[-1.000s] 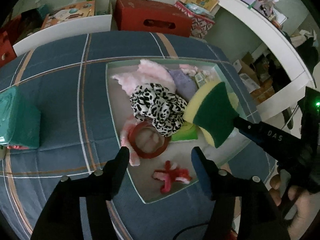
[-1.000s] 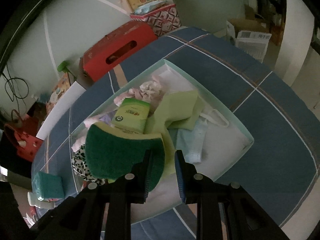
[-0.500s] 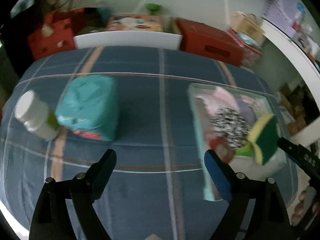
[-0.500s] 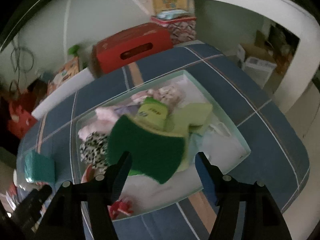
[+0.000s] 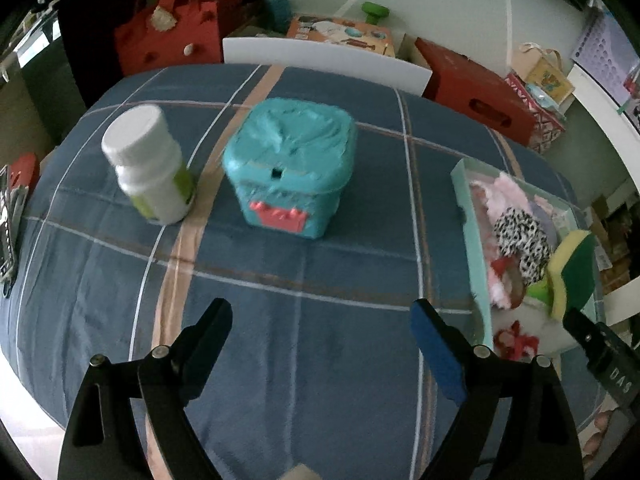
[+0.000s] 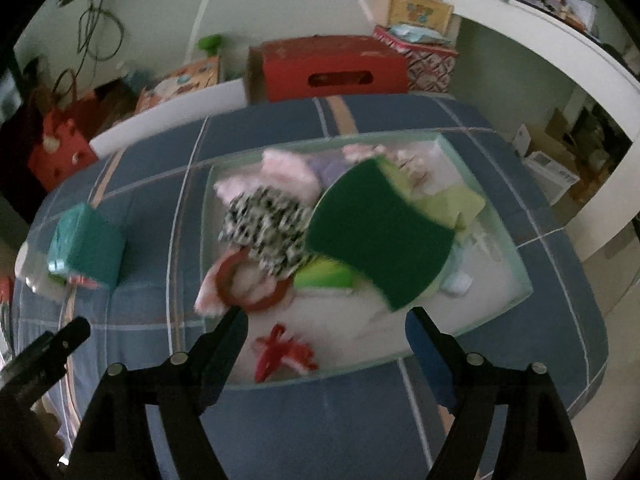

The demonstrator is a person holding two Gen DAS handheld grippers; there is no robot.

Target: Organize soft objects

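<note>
Firstly, left wrist view: left gripper [image 5: 320, 320] wide open, empty, lower centre; teal tissue pack [image 5: 290, 168] upper centre.
Right wrist view: right gripper [image 6: 326, 326] opening, pads clear of the green sponge [image 6: 380, 232] over the tray [image 6: 516, 240], centre.

Both wrist views look steeply down from above the bed [image 5: 320, 320], sharing the tray [image 6: 472, 168] and teal box [image 5: 292, 168].

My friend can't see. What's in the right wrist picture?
A green sponge sits above a pale tray full of soft things, on a blue plaid cloth. The right gripper's jaws are opening, nothing between them.
</note>
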